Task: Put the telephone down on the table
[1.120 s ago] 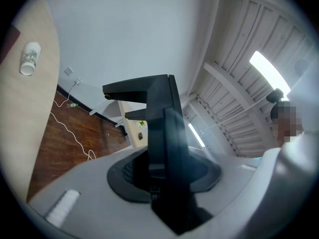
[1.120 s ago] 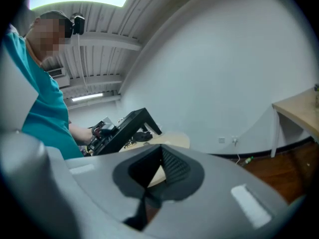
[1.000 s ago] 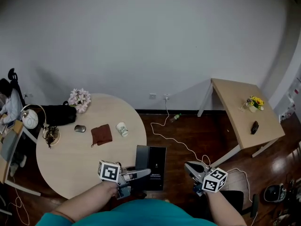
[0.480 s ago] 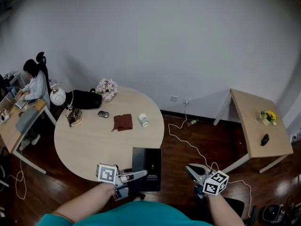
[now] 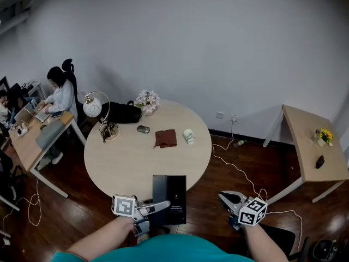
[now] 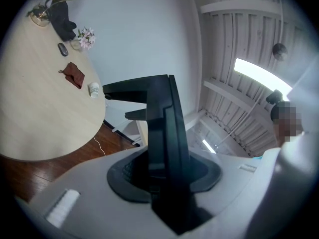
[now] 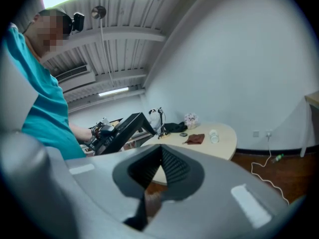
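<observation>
The left hand-held gripper [image 5: 160,206] is clamped on the near-left edge of the black telephone [image 5: 170,195]. The telephone projects ahead of it, raised and tilted, at the round desk's [image 5: 131,157] near edge. The right hand-held gripper [image 5: 226,197] has its jaws together and empty, well apart to the right.

Telephone [image 5: 169,198]: a flat black rectangular slab with a patch of small pale print on its upper face; the print is too small to read.
Grip: the left gripper [image 5: 156,206] clamps its near end, both jaws pressed on the slab, which shows edge-on in the left gripper view [image 6: 167,128].
Pose: held off the surface, long side pointing away from the person; in the right gripper view [image 7: 121,129] its far end tilts upward.
Place: in the head view its far end overlaps the near rim of the counter [image 5: 128,162], a round pale wooden top; contact cannot be told.
</observation>
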{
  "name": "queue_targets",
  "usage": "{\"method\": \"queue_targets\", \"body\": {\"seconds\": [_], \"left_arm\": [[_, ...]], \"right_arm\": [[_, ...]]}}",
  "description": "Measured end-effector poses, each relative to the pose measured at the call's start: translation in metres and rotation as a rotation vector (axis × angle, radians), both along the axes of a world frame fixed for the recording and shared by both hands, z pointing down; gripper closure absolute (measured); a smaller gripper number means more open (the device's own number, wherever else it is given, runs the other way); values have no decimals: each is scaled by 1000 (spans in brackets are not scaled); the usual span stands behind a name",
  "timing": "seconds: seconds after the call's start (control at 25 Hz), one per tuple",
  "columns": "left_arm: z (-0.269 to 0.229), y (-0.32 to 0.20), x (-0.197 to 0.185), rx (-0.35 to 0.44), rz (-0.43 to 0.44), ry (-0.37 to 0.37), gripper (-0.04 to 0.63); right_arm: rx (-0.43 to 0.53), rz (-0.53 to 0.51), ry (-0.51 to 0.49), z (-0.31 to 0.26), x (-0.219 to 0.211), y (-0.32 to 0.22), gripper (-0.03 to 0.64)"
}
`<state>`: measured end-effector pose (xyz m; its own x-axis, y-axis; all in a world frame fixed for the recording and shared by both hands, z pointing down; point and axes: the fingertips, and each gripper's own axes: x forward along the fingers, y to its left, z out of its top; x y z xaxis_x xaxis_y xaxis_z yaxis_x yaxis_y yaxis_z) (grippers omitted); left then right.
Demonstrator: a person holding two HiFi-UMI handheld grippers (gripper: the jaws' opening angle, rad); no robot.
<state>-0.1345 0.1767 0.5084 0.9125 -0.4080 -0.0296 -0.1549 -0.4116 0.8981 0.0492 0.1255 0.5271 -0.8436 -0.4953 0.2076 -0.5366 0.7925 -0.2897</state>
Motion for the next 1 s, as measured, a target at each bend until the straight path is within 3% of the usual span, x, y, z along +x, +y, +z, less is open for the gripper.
{"method": "queue_targets", "body": {"seconds": [0.2,0.36,0.56,0.68,0.84,1.0], "left_arm": [[9,5,-90,20,29,-20,420],[10,0,-186,68,50,-101,420],[10,-5,-273,41,-8,-106,420],[11,-15,-304,53,-48,-97,420],[22,-33,-324,3,-109,-53,420],[34,-68,-326,5,-131,-101,420]], "right_arm": [[29,21,25,-12,-83,-7,615],[24,46,-1,-14,-165,-12,615],[-6,21,-32,-17,-244,-16,615],[-19,-6,-17,-14,-271,-28,615],[-34,-35,-14,-6,-289,-56,615],[-31,-78,-1,2,-297,-93,615]]}}
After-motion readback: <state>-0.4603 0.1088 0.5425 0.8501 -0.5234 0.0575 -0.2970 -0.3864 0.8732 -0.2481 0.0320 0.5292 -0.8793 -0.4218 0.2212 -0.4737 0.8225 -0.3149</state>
